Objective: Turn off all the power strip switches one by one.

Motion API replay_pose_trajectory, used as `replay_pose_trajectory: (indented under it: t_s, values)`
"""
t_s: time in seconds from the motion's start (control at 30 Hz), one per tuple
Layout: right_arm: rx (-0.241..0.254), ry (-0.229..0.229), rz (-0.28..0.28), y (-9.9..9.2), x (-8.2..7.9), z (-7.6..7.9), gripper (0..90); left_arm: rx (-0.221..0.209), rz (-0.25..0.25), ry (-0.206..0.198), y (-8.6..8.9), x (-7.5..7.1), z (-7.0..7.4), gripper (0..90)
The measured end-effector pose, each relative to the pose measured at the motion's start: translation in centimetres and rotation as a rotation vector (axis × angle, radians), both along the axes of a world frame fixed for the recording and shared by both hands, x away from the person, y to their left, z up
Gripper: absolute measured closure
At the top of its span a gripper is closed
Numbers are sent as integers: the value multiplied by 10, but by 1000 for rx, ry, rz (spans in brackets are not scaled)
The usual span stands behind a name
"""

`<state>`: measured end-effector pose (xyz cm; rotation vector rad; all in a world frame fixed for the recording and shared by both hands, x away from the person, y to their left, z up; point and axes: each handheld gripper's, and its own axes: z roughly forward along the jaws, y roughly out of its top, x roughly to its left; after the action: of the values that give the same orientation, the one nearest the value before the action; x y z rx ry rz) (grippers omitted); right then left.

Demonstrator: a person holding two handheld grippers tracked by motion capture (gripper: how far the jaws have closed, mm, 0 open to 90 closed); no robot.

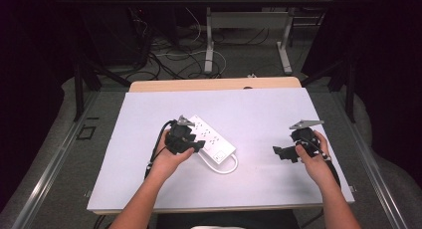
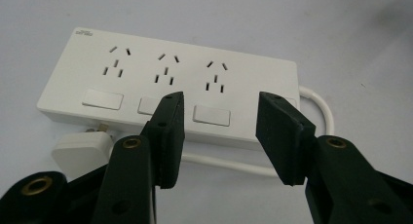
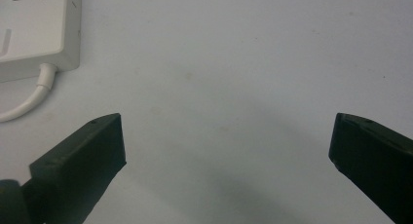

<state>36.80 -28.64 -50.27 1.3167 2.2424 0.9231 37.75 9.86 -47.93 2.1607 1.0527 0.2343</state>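
A white power strip point(image 1: 214, 139) with three socket groups and rocker switches lies flat near the middle of the table. In the left gripper view the power strip point(image 2: 195, 73) is just beyond the jaw tips, with its white plug point(image 2: 78, 148) lying loose by the near edge and its cable point(image 2: 321, 107) looping round the right end. My left gripper point(image 1: 199, 145) point(image 2: 221, 102) hovers at the strip's near side, jaws apart with nothing pressed between them. My right gripper point(image 1: 281, 153) point(image 3: 226, 131) rests over bare table to the right, jaws wide, and a corner of the strip point(image 3: 29, 29) lies at the upper left.
A white sheet point(image 1: 259, 114) covers the tabletop, with a wooden edge point(image 1: 214, 83) at the far side. Beyond the table, cables and desk legs point(image 1: 209, 45) stand on the floor. Dark curtains flank both sides.
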Motion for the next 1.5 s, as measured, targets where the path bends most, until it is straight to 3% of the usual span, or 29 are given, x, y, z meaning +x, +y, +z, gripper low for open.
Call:
replay_pose_trajectory:
  t_s: [0.03,0.07,0.1,0.17,0.3,0.33,0.63,0.93,1.13,1.5]
  values:
    - [-3,-1,1,0,0,0,0,27,-33,-17,-1,1,-1,544]
    - [-5,-1,2,1,0,0,0,27,-33,-17,-1,1,-1,547]
    - [-7,0,4,2,-1,0,0,37,-64,13,-3,1,0,549]
    - [-6,5,10,3,-1,-1,0,22,-48,7,-6,0,-2,554]
    - [-5,9,16,4,-1,-2,0,34,-62,2,-11,1,-3,556]
    - [-7,10,18,5,-1,-2,0,32,-73,29,-12,0,-3,583]
    - [-12,17,18,6,-1,-4,0,56,-109,30,-26,1,-8,695]
    - [-14,17,17,6,-1,-4,0,35,-122,51,-37,3,-11,804]
    - [-15,18,18,6,-1,-4,0,63,-141,41,-46,2,-14,886]
    - [-16,21,20,6,-1,-5,0,70,-148,58,-54,4,-20,900]
